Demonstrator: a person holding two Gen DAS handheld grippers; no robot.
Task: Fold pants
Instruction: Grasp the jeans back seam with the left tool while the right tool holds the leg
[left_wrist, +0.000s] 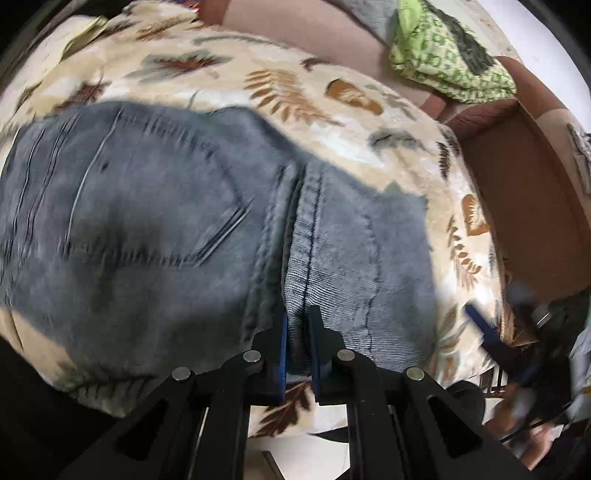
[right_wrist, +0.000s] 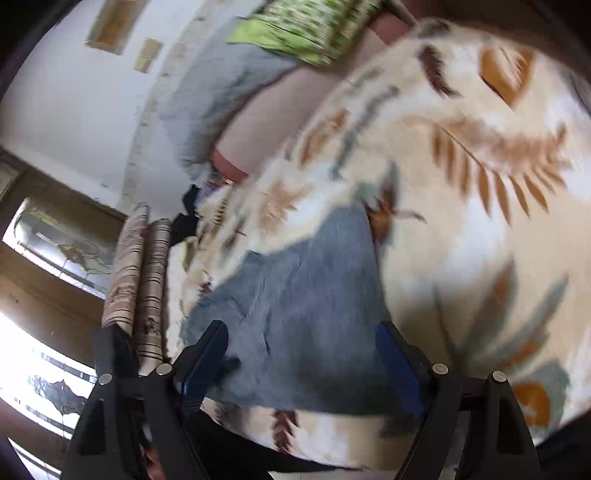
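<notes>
Left wrist view, pants: the faded blue-grey denim pants (left_wrist: 155, 229) lie spread on the cream plush blanket with brown and grey leaf print (left_wrist: 295, 92); fine ribbed weave, dark stitched seams, and a curved pocket seam left of the central fold.
Left wrist view, fold: two denim layers meet in an upright ridge running away from the camera, down the middle of the pants.
Left wrist view, left gripper: the black left gripper with blue pads (left_wrist: 297, 332) is nearly closed and pinches the near end of that denim ridge between its pads.
Left wrist view, other gripper: the right gripper (left_wrist: 491, 343) shows blurred to the right of the pants, over the blanket's edge; how far it is open cannot be told here.
Left wrist view, surroundings: a crumpled green-and-white patterned cloth (left_wrist: 450, 62) lies beyond the pants on a brown and tan upholstered sofa (left_wrist: 517, 206).
Right wrist view, pants: a smaller, softly wrinkled blue denim patch (right_wrist: 303, 314) lies on the same leaf-print blanket (right_wrist: 461, 166), blurred.
Right wrist view, right gripper: spread wide (right_wrist: 306, 354), its blue pads stand either side of the denim and hold nothing.
Right wrist view only: two striped beige fabric rolls (right_wrist: 140, 273) left of the pants, a white wall (right_wrist: 74, 92), and bright patterned window panes (right_wrist: 55, 240).
</notes>
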